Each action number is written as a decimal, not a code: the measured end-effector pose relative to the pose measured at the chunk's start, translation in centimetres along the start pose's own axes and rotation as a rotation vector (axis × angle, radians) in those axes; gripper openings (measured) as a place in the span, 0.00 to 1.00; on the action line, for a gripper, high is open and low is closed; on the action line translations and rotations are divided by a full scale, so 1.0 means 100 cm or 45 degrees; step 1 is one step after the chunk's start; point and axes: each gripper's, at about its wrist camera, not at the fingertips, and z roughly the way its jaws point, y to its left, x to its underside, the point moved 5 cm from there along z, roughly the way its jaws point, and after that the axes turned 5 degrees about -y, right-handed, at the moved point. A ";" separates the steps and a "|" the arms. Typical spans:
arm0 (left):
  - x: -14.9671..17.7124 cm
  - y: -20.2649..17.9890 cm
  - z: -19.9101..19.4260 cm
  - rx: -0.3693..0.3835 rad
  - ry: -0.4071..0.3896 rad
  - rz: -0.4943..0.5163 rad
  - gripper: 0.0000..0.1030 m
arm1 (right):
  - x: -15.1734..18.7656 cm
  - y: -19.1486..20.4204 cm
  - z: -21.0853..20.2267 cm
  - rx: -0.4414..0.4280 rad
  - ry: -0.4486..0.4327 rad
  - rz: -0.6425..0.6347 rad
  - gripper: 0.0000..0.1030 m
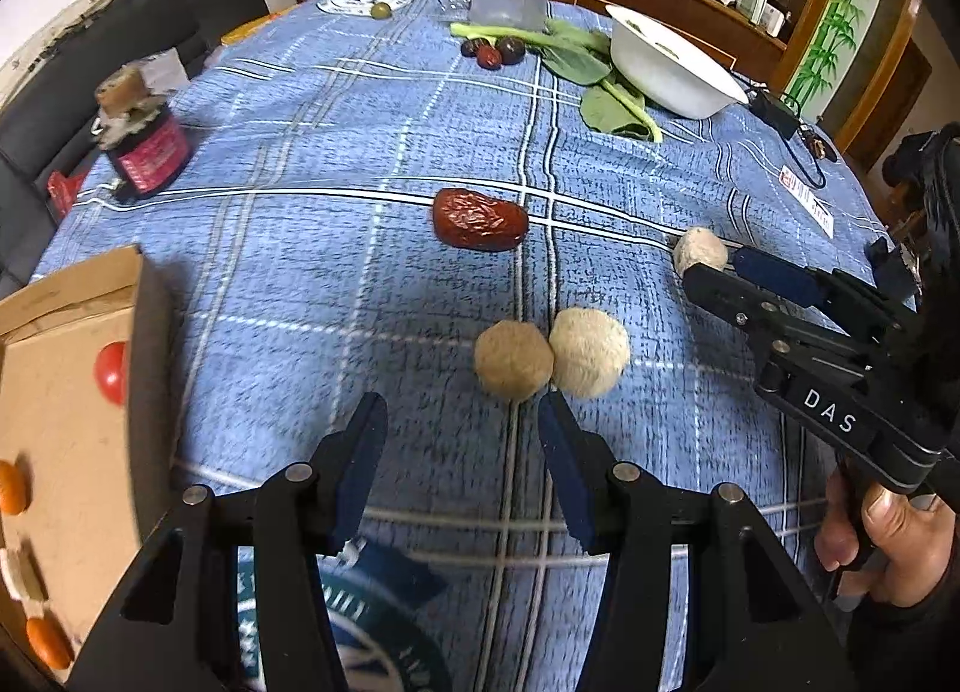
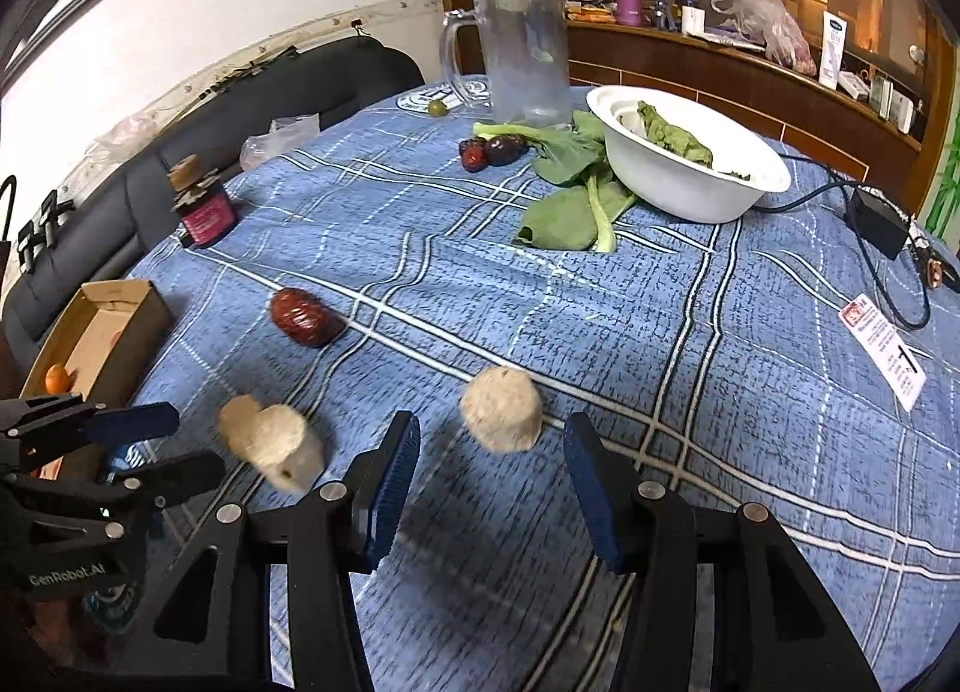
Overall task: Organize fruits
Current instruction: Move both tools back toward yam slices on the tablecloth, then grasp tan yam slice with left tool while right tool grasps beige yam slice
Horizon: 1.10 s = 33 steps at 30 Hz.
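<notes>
Two beige round fruits [image 1: 552,353] lie touching on the blue cloth, just beyond my open, empty left gripper [image 1: 462,410]; they also show in the right wrist view [image 2: 270,440]. A third beige fruit [image 2: 501,409] lies just ahead of my open, empty right gripper [image 2: 489,434], between its spread fingers' line. In the left wrist view this fruit [image 1: 699,251] sits at the right gripper's [image 1: 717,266] tips. A red date [image 1: 479,219] lies mid-table. A cardboard box [image 1: 66,392] at the left holds red and orange fruits.
A white bowl [image 2: 690,194] with greens, leafy stalks [image 2: 576,200], small dark fruits [image 2: 492,150], a green fruit [image 2: 437,107] and a clear mug [image 2: 522,62] stand at the far side. A dark jar [image 2: 201,209] is at the left. A black adapter with cable [image 2: 879,221] lies at the right.
</notes>
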 end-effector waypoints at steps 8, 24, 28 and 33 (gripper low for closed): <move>-0.007 -0.012 0.013 -0.007 -0.014 0.060 0.49 | -0.003 -0.003 0.016 -0.012 0.015 0.011 0.34; -0.003 -0.016 0.002 0.005 -0.067 0.094 0.26 | 0.001 0.003 -0.010 -0.018 -0.017 0.002 0.30; 0.002 -0.014 -0.015 -0.001 -0.103 0.085 0.26 | 0.000 0.011 -0.032 -0.047 -0.050 0.005 0.30; 0.011 -0.006 -0.039 -0.015 -0.138 0.051 0.26 | 0.001 0.031 -0.060 -0.102 -0.091 -0.014 0.30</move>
